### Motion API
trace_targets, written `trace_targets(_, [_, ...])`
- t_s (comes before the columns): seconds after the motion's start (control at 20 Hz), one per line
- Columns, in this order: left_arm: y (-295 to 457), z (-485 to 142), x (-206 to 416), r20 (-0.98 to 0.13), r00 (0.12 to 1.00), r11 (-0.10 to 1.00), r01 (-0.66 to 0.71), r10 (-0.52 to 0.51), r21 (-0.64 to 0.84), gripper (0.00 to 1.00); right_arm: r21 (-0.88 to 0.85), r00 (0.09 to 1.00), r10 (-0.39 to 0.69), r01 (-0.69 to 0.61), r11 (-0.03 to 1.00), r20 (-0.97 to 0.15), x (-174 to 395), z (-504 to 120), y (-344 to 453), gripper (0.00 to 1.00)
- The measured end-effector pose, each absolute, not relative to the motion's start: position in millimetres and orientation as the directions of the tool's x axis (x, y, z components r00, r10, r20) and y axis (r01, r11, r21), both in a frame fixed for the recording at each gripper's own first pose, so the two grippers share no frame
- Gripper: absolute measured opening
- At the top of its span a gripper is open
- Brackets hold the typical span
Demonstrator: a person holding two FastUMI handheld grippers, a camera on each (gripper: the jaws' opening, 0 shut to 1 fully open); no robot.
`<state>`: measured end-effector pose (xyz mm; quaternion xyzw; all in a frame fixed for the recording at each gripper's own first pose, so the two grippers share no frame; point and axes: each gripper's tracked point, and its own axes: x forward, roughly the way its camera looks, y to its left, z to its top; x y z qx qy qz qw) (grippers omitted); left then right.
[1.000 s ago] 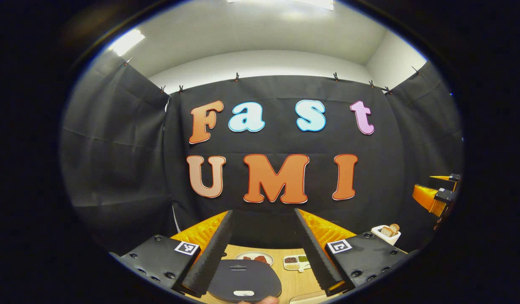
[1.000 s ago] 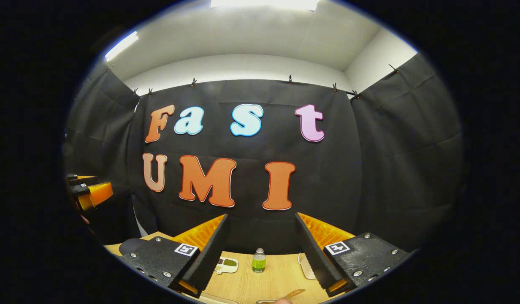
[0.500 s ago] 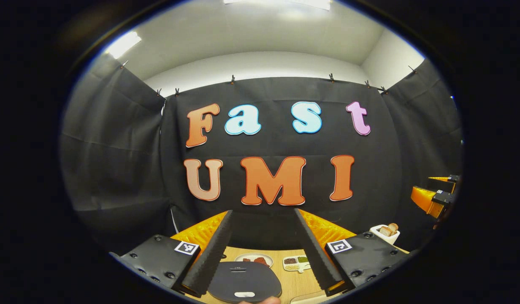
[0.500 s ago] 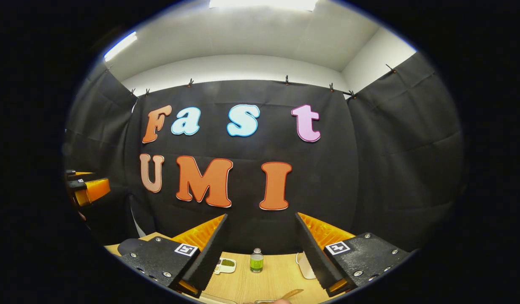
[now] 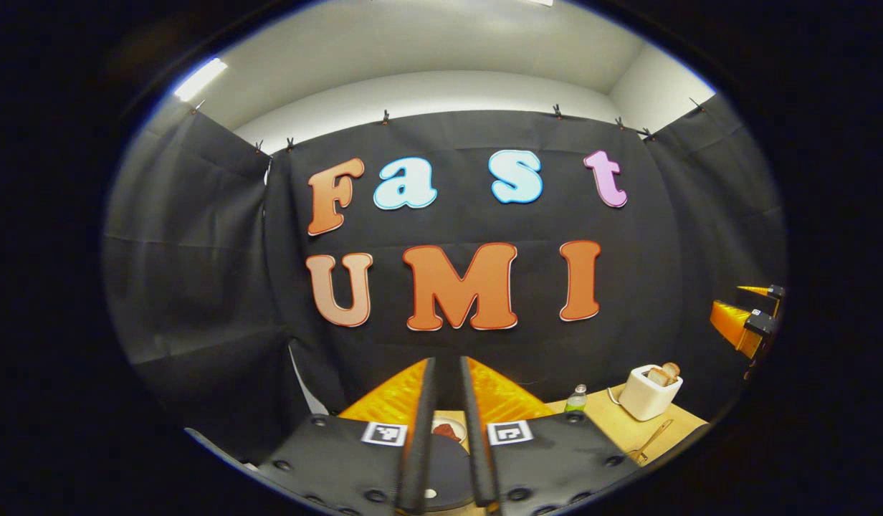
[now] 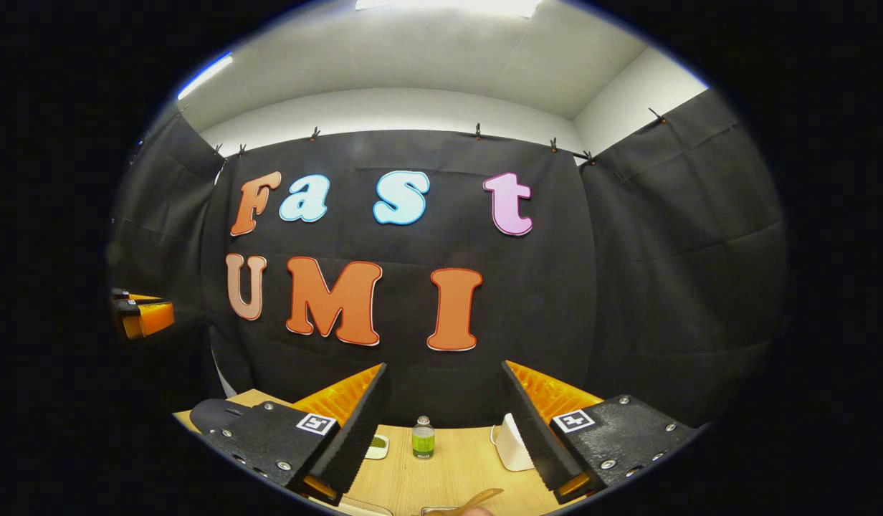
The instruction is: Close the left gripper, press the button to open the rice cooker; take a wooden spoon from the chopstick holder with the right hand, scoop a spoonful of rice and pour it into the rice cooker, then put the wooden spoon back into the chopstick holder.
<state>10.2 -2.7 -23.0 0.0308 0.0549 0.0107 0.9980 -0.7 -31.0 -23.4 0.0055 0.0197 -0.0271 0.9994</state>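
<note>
Left gripper view, your left gripper (image 5: pixel 445 430): fingers drawn nearly together, a narrow slit between them, nothing held. Through that slit, low in the picture, lies the dark lid of the rice cooker (image 5: pixel 447 469), directly under and ahead of the fingertips, with a small pale button (image 5: pixel 430 493) showing at its near edge. Whether the tips touch the lid, you cannot tell from here. Beyond the lid sits a white plate (image 5: pixel 449 430) holding something reddish-brown.

To the right on the wooden table (image 5: pixel 613 426): a small bottle (image 5: pixel 575 399) with green contents, then a white toaster (image 5: pixel 649 393) with slices of bread standing in its slots, then a wooden spoon (image 5: pixel 651 440) lying flat near the table's edge, well apart from your left gripper. At the far right edge, your other gripper hangs in the air above the table.

Right gripper view, your right gripper (image 6: pixel 445 430): fingers spread wide, nothing between them. Framed in the gap stands the green-filled bottle (image 6: pixel 423 438). Just beside the left finger, a small white dish (image 6: pixel 376 446) with something green in it; beside the right finger, the white toaster (image 6: pixel 512 448), partly hidden. A wooden handle (image 6: pixel 477 498) shows at the bottom edge, below the open fingers. The dark rounded cooker lid (image 6: pixel 212 412) sits at the left, behind the finger mount.
</note>
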Motion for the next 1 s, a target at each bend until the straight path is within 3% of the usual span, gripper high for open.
trace_targets(0.05, [-6.6, -31.1, 12.4, -0.140, 0.990, 0.999, 0.006, 0.000, 0.046, 0.00, 0.007, 0.997, -0.061, 0.061, 0.998, -0.046, -1.7, -26.0, -33.1, 0.94])
trace_targets(0.1, [-7.3, -37.9, 18.9, -0.167, 0.986, 0.999, 0.004, 0.002, 0.035, 0.11, 0.004, 0.996, -0.067, 0.067, 0.998, -0.051, -2.3, -28.8, -36.6, 0.94])
trace_targets(0.2, [-3.7, -56.9, 20.7, -0.241, 0.971, 1.000, 0.009, -0.008, 0.004, 0.05, -0.005, 0.995, -0.082, 0.082, 0.997, -0.062, -2.9, -33.6, -43.0, 0.94])
trace_targets(0.25, [-0.5, -67.6, 23.5, -0.286, 0.958, 1.000, 0.001, -0.002, -0.005, 0.05, -0.008, 0.994, -0.086, 0.086, 0.996, -0.068, -3.8, -36.0, -45.6, 0.97])
trace_targets(0.45, [6.2, -108.3, 25.8, -0.470, 0.882, 0.999, -0.014, -0.002, -0.030, 0.05, -0.011, 0.989, -0.110, 0.110, 0.994, -0.094, -6.1, -45.8, -56.8, 0.94])
trace_targets(0.85, [20.7, -179.4, 23.0, -0.752, 0.659, 0.996, -0.054, -0.016, -0.069, 0.04, -0.035, 0.976, -0.152, 0.149, 0.988, -0.152, -14.0, -71.0, -76.7, 0.94])
trace_targets(0.9, [23.4, -188.8, 19.8, -0.787, 0.616, 0.995, -0.066, -0.013, -0.068, 0.00, -0.033, 0.975, -0.154, 0.150, 0.988, -0.163, -15.5, -74.9, -77.5, 0.94])
trace_targets(1.0, [23.8, -212.0, 8.9, -0.848, 0.530, 0.992, -0.091, -0.024, -0.085, 0.05, -0.029, 0.970, -0.157, 0.155, 0.988, -0.186, -17.0, -82.5, -79.8, 0.94])
